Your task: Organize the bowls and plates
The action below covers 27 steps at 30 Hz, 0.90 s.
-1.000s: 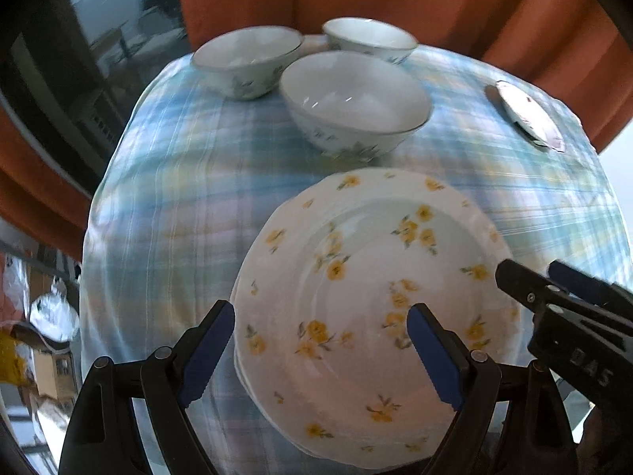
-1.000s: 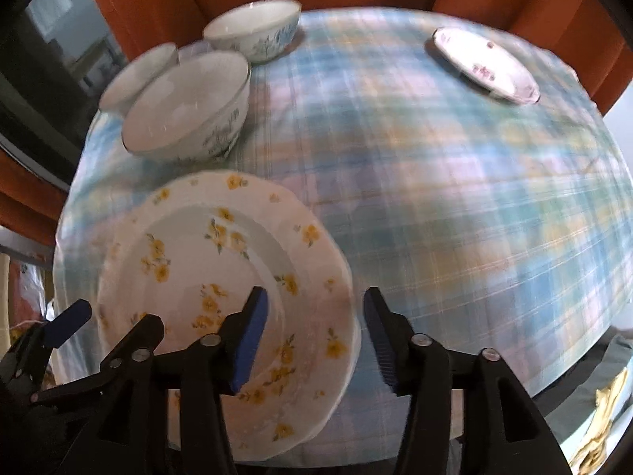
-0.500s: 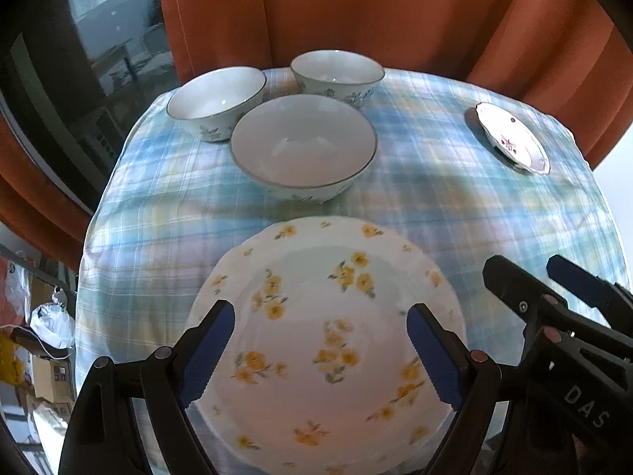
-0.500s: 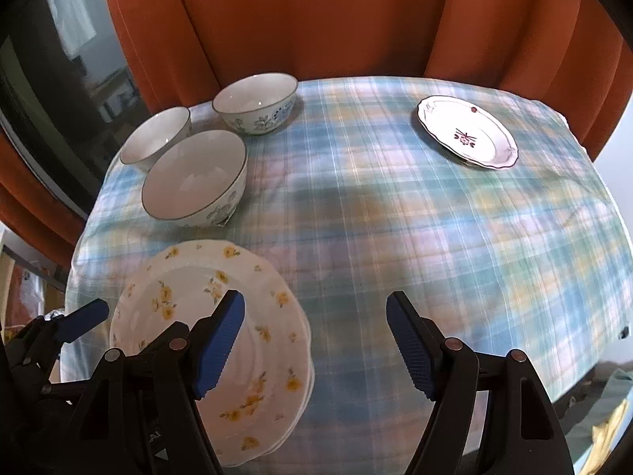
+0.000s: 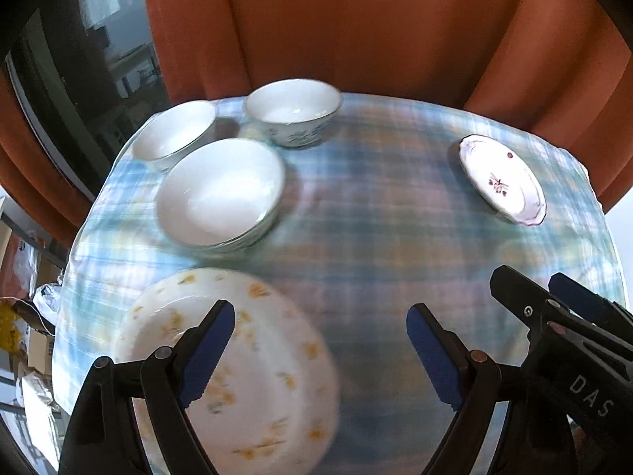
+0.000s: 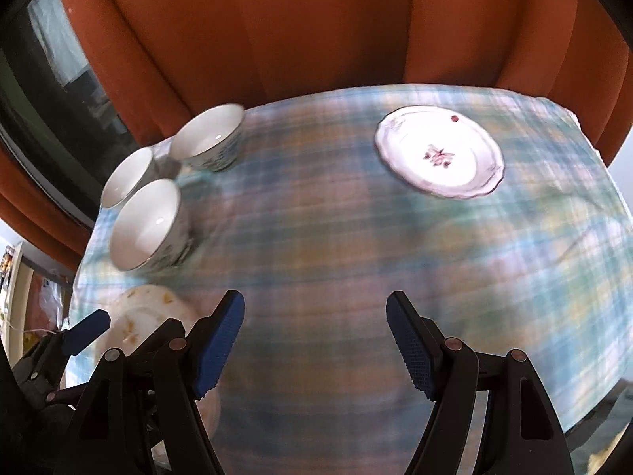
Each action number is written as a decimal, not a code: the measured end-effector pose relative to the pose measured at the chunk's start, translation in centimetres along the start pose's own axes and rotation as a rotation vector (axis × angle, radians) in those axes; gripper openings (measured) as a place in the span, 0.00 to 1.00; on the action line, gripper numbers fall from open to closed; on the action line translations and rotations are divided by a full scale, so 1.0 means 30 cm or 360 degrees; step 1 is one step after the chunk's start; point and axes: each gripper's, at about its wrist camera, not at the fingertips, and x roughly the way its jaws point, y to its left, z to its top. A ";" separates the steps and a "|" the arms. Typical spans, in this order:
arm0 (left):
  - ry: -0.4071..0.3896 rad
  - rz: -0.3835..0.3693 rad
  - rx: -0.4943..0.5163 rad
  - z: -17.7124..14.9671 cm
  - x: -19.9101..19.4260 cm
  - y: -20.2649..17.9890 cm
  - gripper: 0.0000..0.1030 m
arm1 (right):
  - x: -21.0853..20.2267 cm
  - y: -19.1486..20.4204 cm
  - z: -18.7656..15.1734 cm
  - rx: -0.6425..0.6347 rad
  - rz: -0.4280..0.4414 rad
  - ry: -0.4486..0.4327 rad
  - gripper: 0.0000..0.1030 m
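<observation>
Plaid tablecloth (image 5: pixel 376 213) under three bowls (image 5: pixel 221 194), two plates (image 5: pixel 502 178)

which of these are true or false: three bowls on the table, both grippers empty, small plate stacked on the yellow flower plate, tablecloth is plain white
1. Three bowls sit on the table. True.
2. Both the left gripper and the right gripper are empty. True: both stand open with nothing between the pads.
3. The small plate is stacked on the yellow flower plate. False: they lie apart, the small one alone at the far side.
4. The tablecloth is plain white. False: it is a blue plaid.
</observation>
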 end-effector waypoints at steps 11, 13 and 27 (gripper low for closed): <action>0.0011 0.0076 -0.0064 0.087 0.076 -0.291 0.87 | 0.022 -0.262 0.154 -0.0197 0.0008 -0.0011 0.84; 0.0007 0.0103 -0.0062 0.107 0.093 -0.347 0.87 | 0.035 -0.315 0.173 -0.0189 0.0064 -0.0006 0.84; 0.0051 0.0184 -0.0098 0.266 0.257 -0.545 0.74 | 0.186 -0.548 0.378 -0.0239 0.0101 0.0017 0.84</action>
